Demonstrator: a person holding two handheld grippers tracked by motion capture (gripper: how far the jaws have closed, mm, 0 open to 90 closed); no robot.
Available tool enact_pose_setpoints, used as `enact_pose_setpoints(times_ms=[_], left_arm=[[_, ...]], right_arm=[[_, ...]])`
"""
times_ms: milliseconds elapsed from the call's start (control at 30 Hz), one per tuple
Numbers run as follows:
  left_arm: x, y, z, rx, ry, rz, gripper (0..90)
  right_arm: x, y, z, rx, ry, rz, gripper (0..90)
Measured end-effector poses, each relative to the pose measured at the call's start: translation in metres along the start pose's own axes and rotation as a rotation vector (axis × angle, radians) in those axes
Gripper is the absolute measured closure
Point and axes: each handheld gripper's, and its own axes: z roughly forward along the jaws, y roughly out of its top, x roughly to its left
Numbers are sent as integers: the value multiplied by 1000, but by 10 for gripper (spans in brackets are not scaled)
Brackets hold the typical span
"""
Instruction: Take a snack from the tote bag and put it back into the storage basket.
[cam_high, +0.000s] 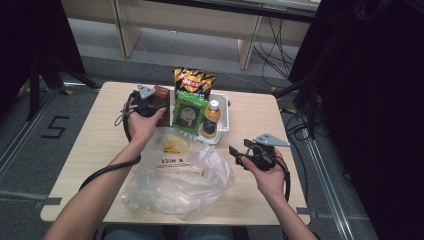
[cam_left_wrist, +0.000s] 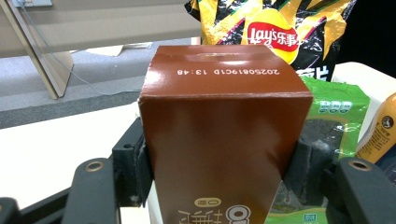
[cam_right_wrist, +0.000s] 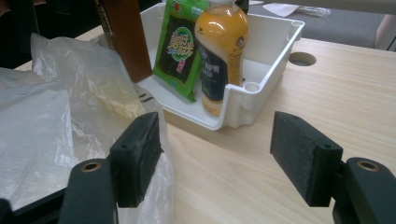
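A: What do the left gripper's (cam_left_wrist: 219, 163) fingers (cam_left_wrist: 133, 168) have between them?

B: A brown carton (cam_left_wrist: 219, 140), standing upright. Both pads press flat on its sides, so the fingers are grasping it. In the high view the same carton (cam_high: 161, 94) sits just ahead of the left hand (cam_high: 142, 122), at the left edge of the white tray (cam_high: 225, 127).

A: And what lies beyond those fingers?

B: Just past the carton, to its right, a green snack packet (cam_left_wrist: 336, 112) leans in the tray, with an orange drink bottle (cam_left_wrist: 380, 130) beside that. Farther off behind them stands a black-and-yellow crisp bag (cam_left_wrist: 280, 32).

A: The right gripper (cam_right_wrist: 219, 158)?

B: Its fingers (cam_right_wrist: 303, 156) are released, spread wide with only bare table (cam_right_wrist: 289, 112) between them. The tray's (cam_right_wrist: 275, 56) near corner stands a little ahead of them, the bottle (cam_right_wrist: 219, 51) and green packet (cam_right_wrist: 180, 46) upright inside it, and the brown carton (cam_right_wrist: 123, 37) further to the left.

A: Anything near the left-hand finger in that view?

B: A crumpled clear plastic bag (cam_right_wrist: 56, 116) lies on the table, its edge right against that finger. In the high view the bag (cam_high: 180, 180) spreads between the two forearms, with the right hand (cam_high: 267, 175) just to its right.
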Motion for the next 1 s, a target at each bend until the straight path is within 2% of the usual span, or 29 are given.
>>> enact_pose_setpoints(times_ms=[233,333,433,467,567,600,633,667,700,733,767,833,967,1000], left_arm=[[0,4,1,4,-12,-6,307],[1,5,-1,2,-18,-3,287],[1,6,-4,5,-31,-8,267],[1,6,-5,10,-42,-12,260],[2,7,-9,7,-55,-10,249],[3,7,-11,6,-61,-13,247],[3,8,-12,8,-65,-17,236],[4,9,-13,8,-72,-17,224],[4,10,-15,9,-72,-15,208],[5,10,-16,11,-72,-14,201],[5,11,-18,10,-75,-19,193],[6,12,-21,4,-81,-21,184],[6,13,-28,-2,-97,-17,170],[5,14,-30,-7,-99,-19,168]], right_arm=[[-3,0,0,1,3,-22,340],[-2,0,0,3,4,-17,338],[-2,0,0,5,6,-8,335],[-3,0,1,1,3,-20,334],[1,0,2,1,-3,5,333],[-1,-1,3,-6,0,-20,332],[2,0,2,7,4,9,331],[-1,0,2,-2,-8,-41,331],[-1,0,1,8,-9,-37,330],[-1,0,2,-5,-10,-36,330],[-2,0,2,5,-10,-49,328],[-1,0,2,15,0,-26,327],[-1,0,3,7,6,-26,326],[-1,1,3,10,-9,-38,326]])
